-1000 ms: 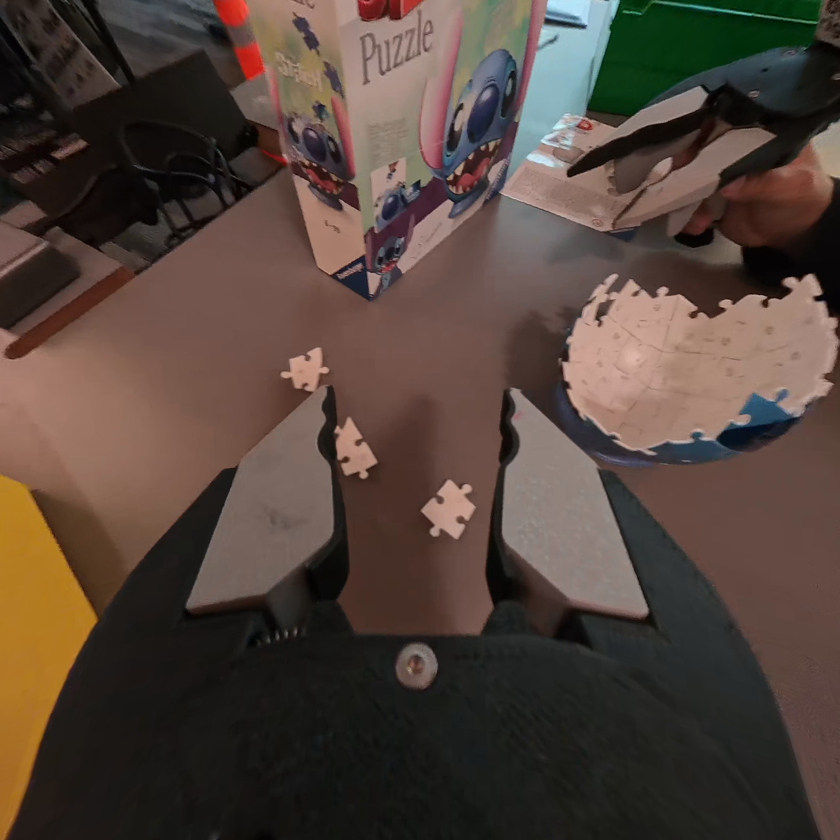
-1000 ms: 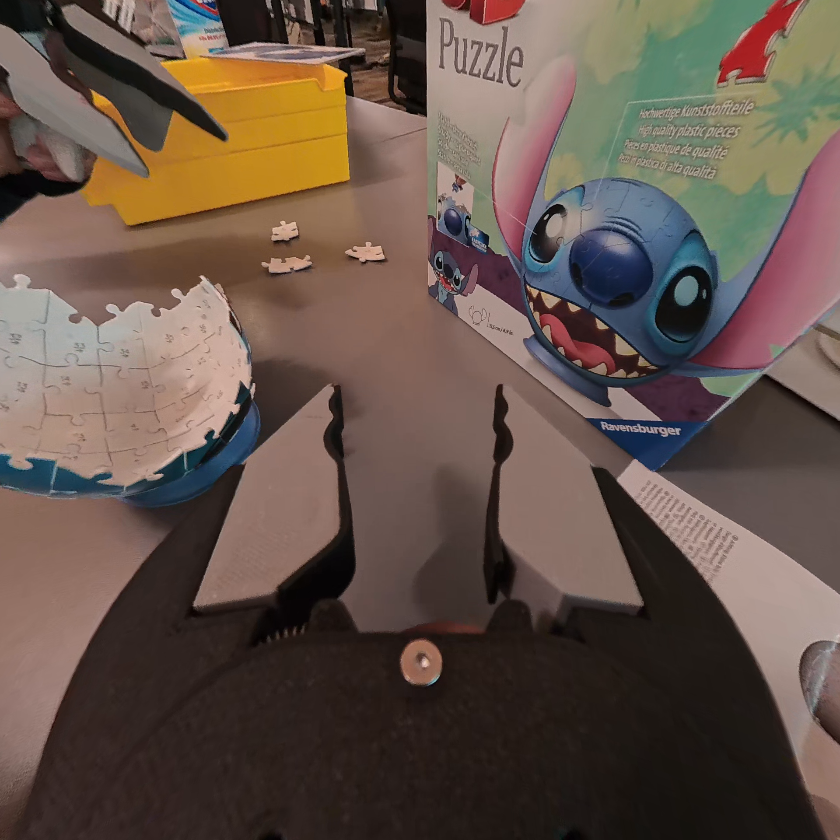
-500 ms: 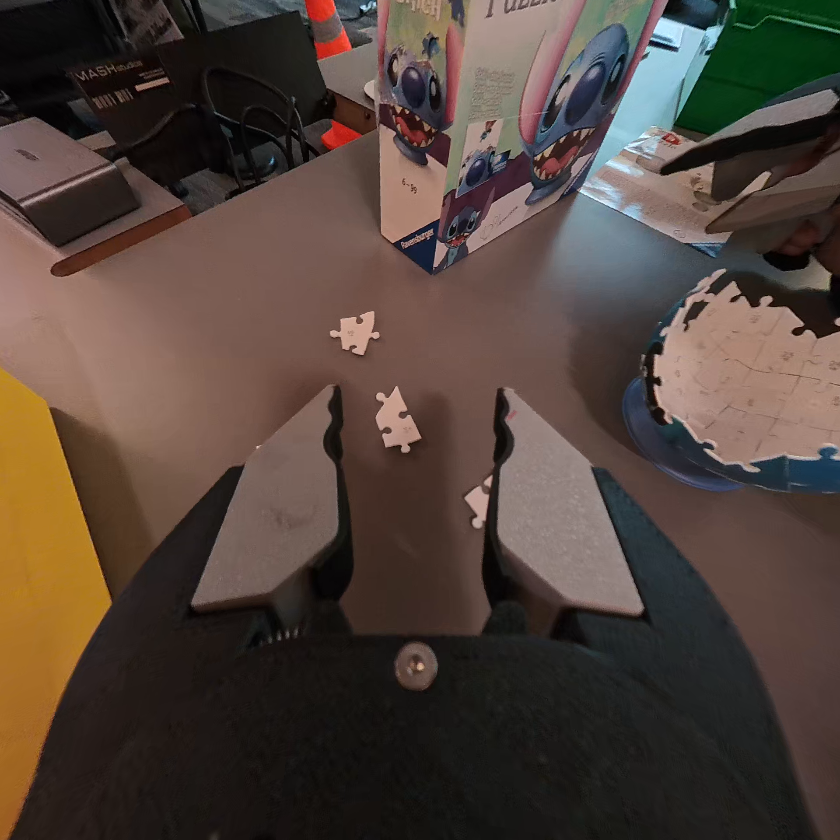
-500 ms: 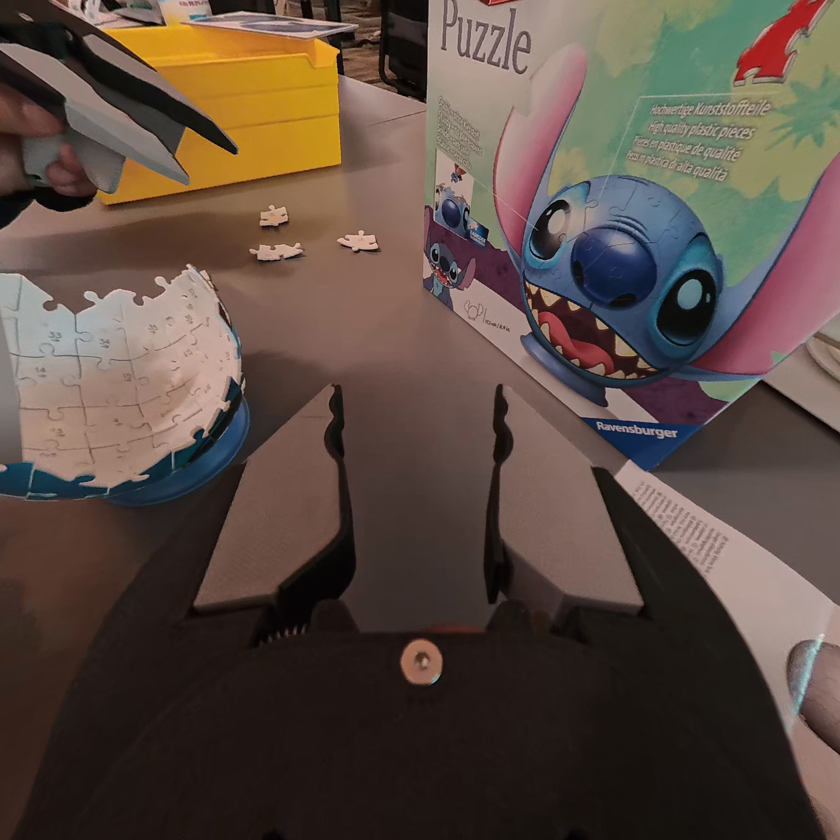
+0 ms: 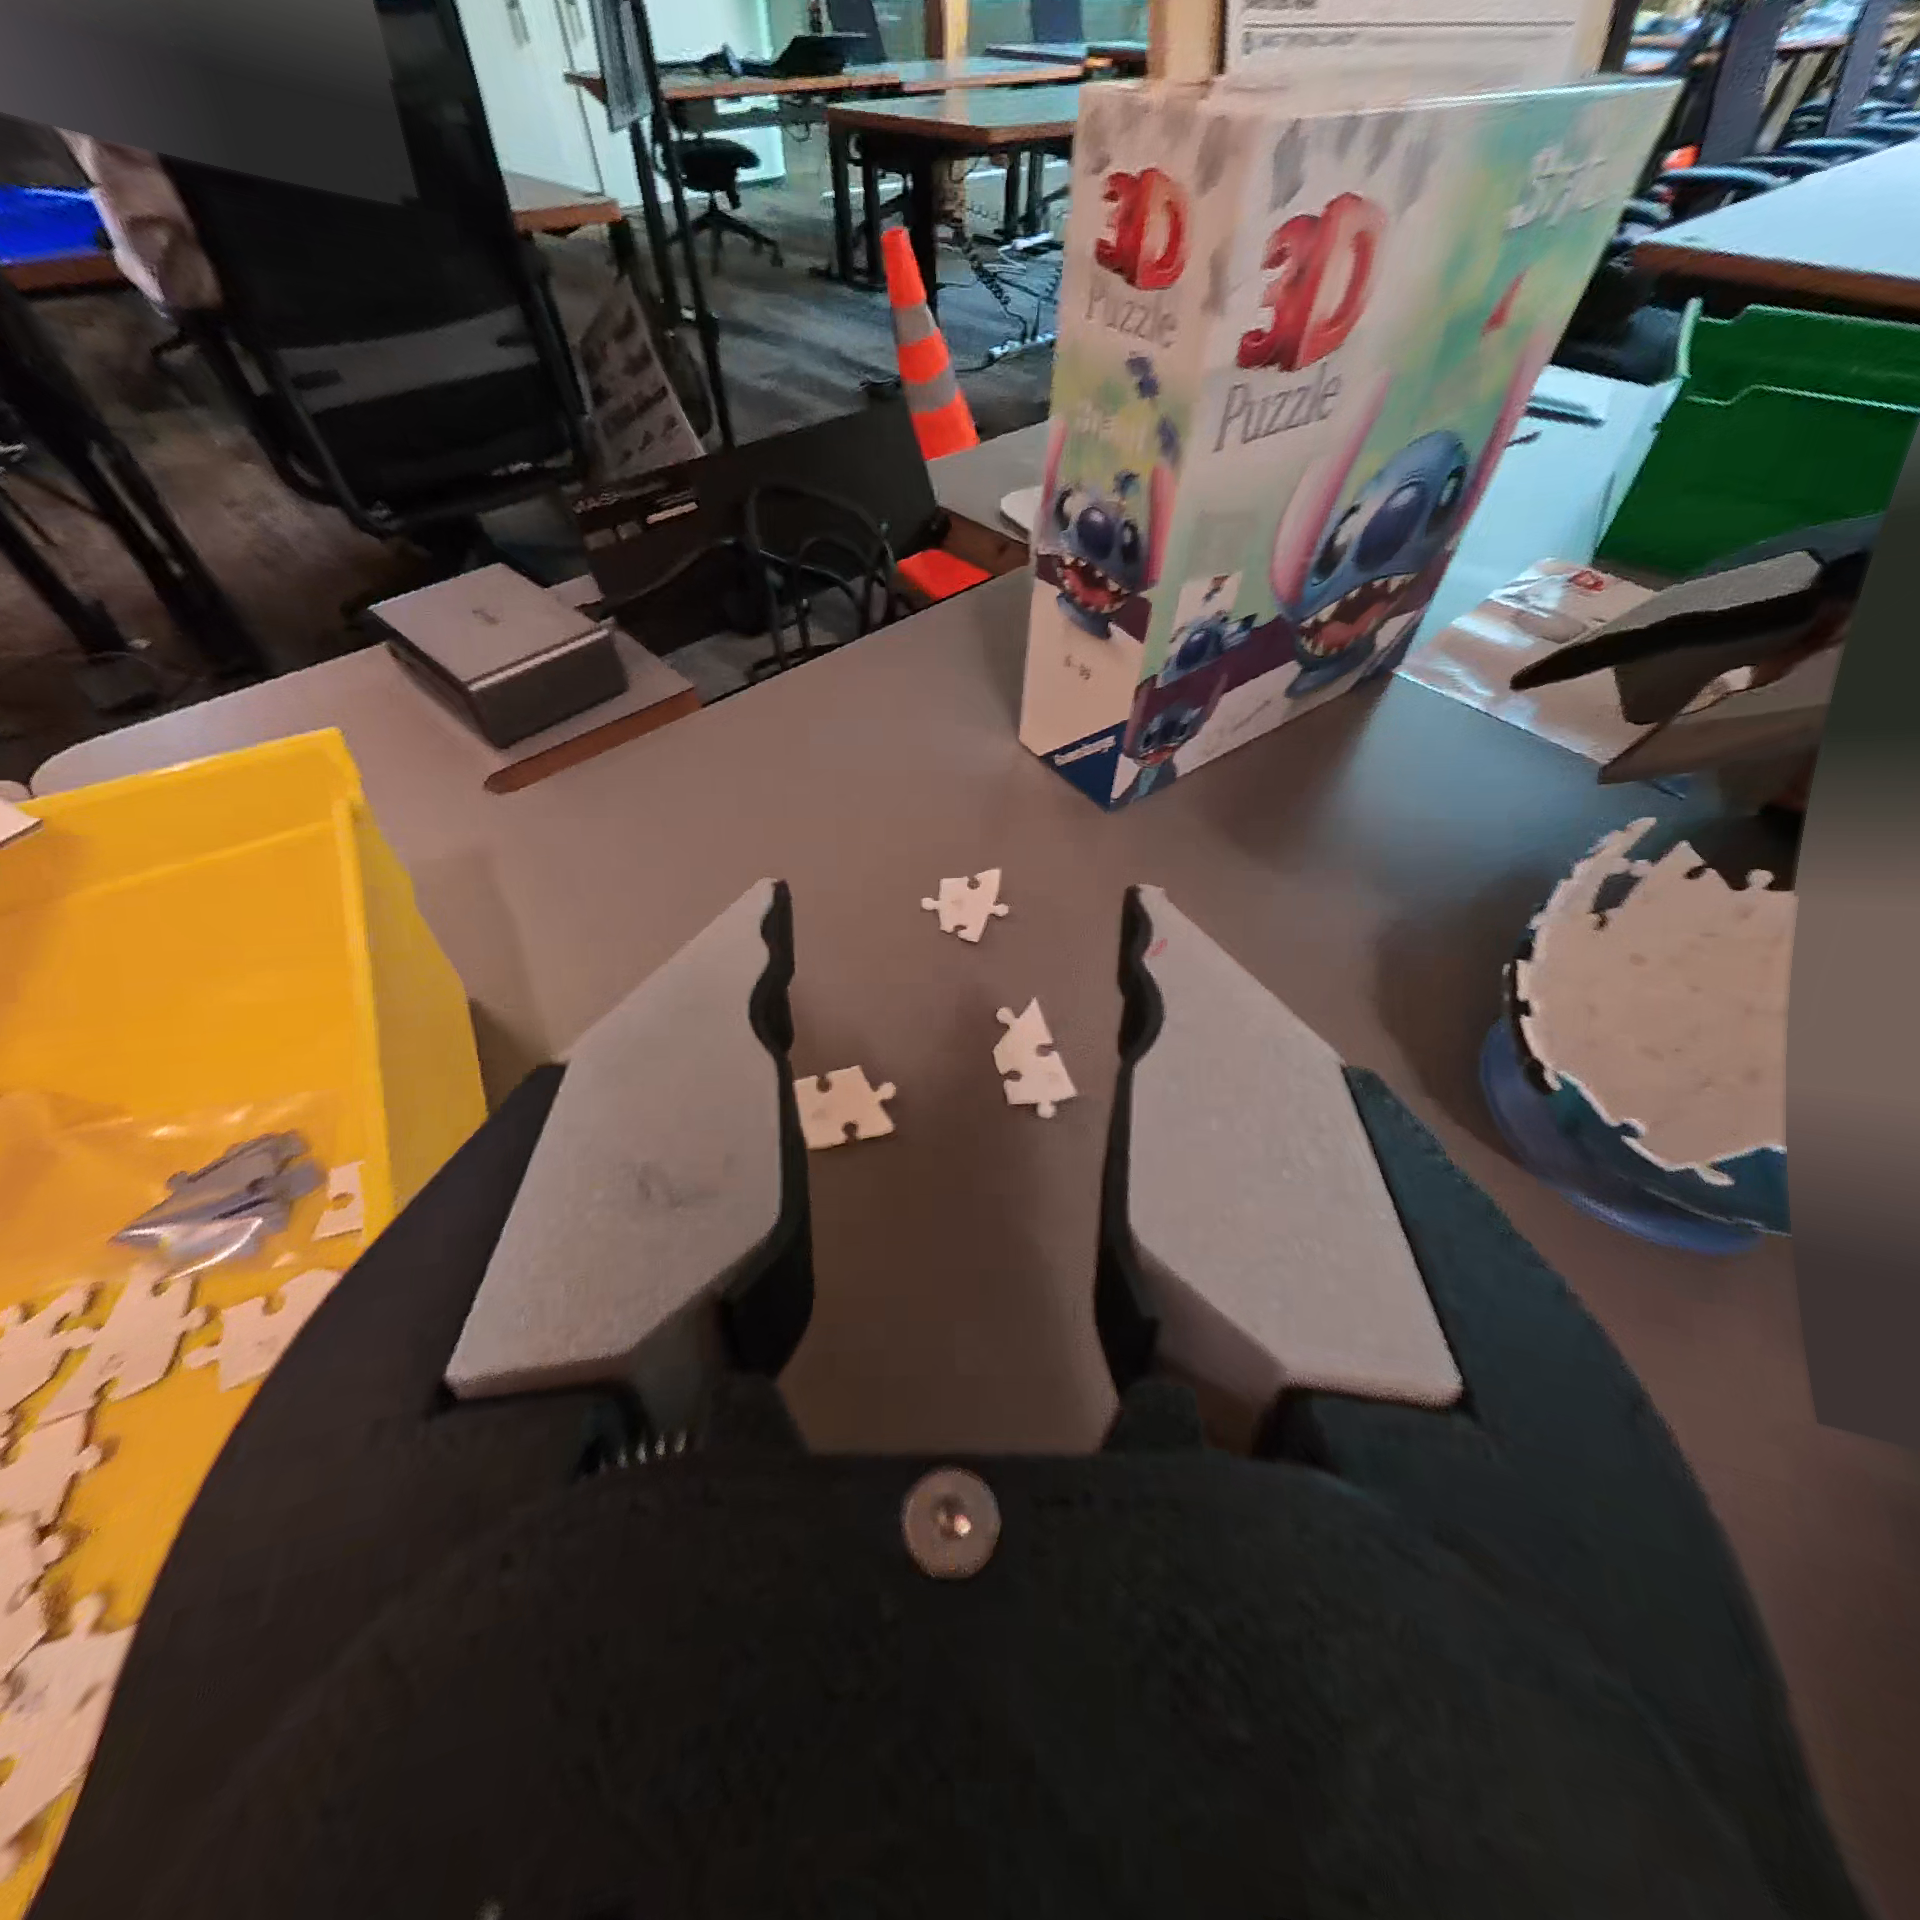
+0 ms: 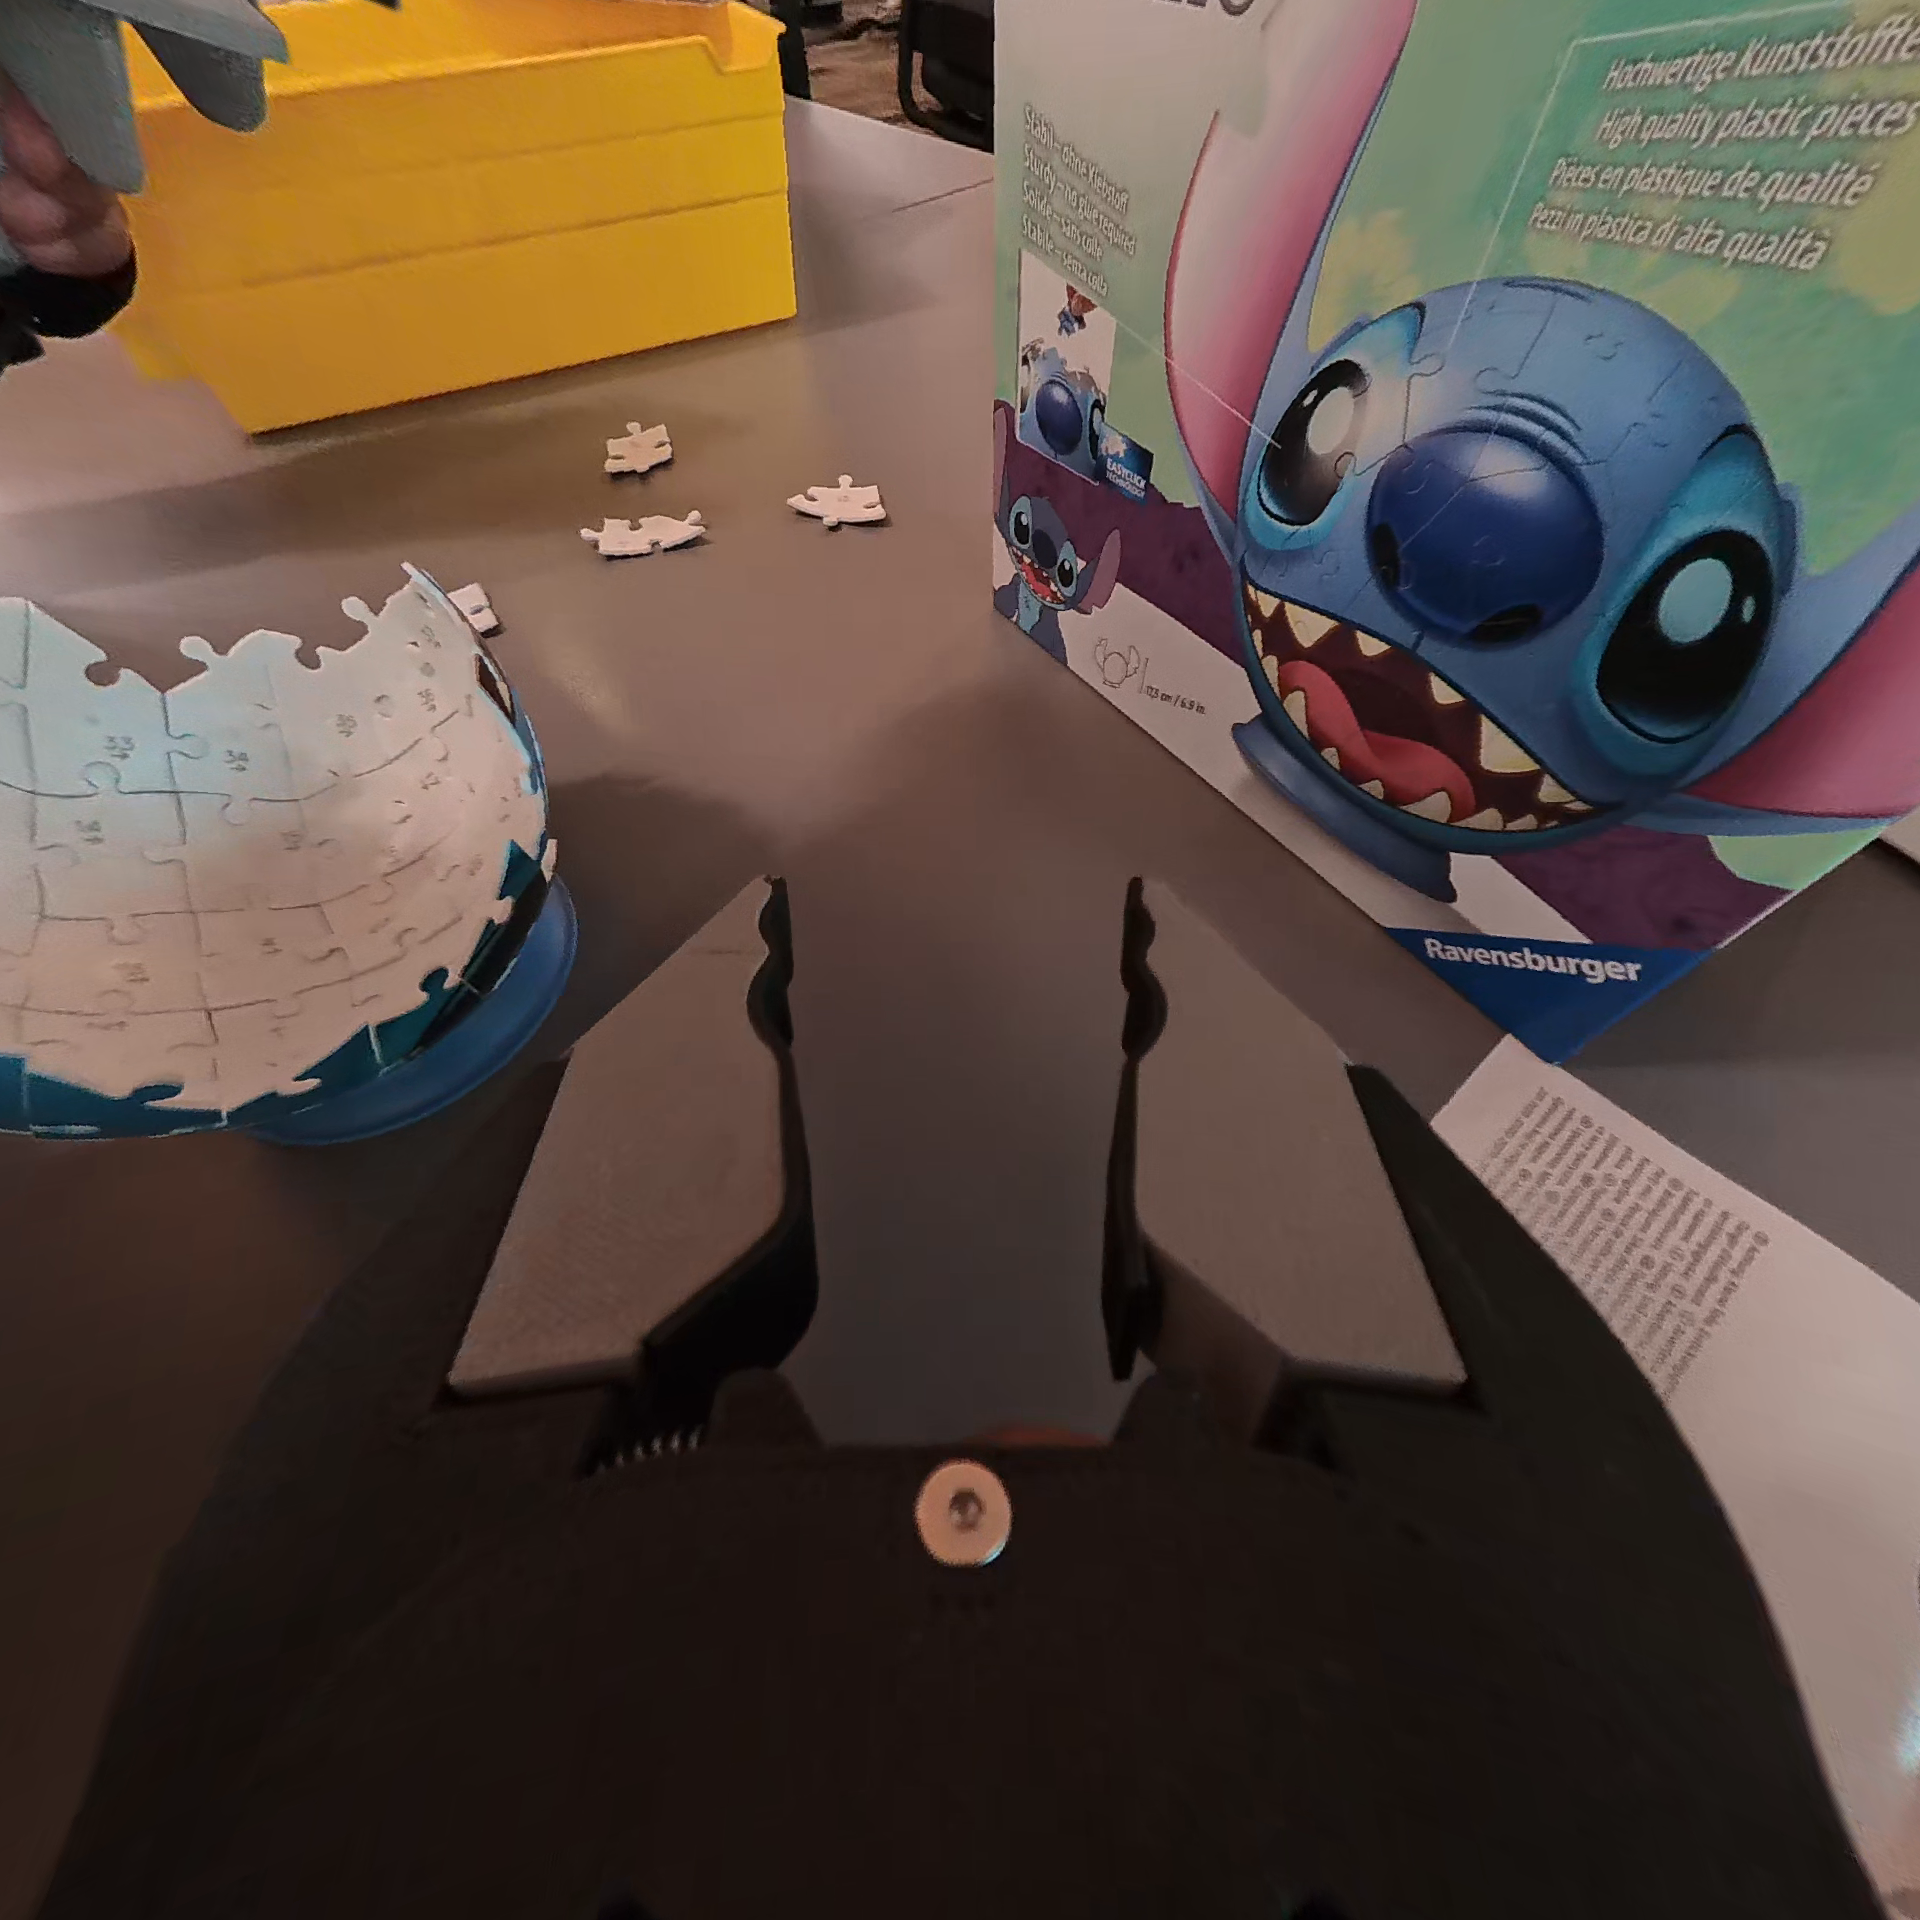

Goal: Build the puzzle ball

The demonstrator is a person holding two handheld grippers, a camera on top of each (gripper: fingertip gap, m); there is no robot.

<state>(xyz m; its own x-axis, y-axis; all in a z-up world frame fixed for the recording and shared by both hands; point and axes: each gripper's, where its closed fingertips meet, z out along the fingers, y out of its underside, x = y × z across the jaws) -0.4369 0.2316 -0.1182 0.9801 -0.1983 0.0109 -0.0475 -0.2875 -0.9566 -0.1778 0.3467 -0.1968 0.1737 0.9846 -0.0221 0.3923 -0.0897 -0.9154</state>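
Note:
The half-built puzzle ball (image 5: 1652, 1039), white inside and blue outside, sits on a blue ring stand at the right; it also shows at the left of the right wrist view (image 6: 260, 862). Three loose white pieces lie on the grey table: one (image 5: 844, 1107), one (image 5: 1031, 1060) and one farther off (image 5: 966, 904). My left gripper (image 5: 951, 904) is open and empty, held above these pieces. My right gripper (image 6: 951, 894) is open and empty over bare table, right of the ball. The loose pieces show far off in the right wrist view (image 6: 639, 535).
The upright puzzle box (image 5: 1278, 468) stands behind the pieces, also close at the right wrist view's right (image 6: 1507, 468). A yellow tray (image 5: 187, 987) with several white pieces is at the left. A paper leaflet (image 6: 1704, 1309) lies at the right. A green bin (image 5: 1766, 447) stands far right. My hands' fingertips stand some 30 cm from each other.
My left gripper has pulled back and swung left, so the yellow tray has come into view and the pieces lie between its fingers. The right gripper has moved slightly forward.

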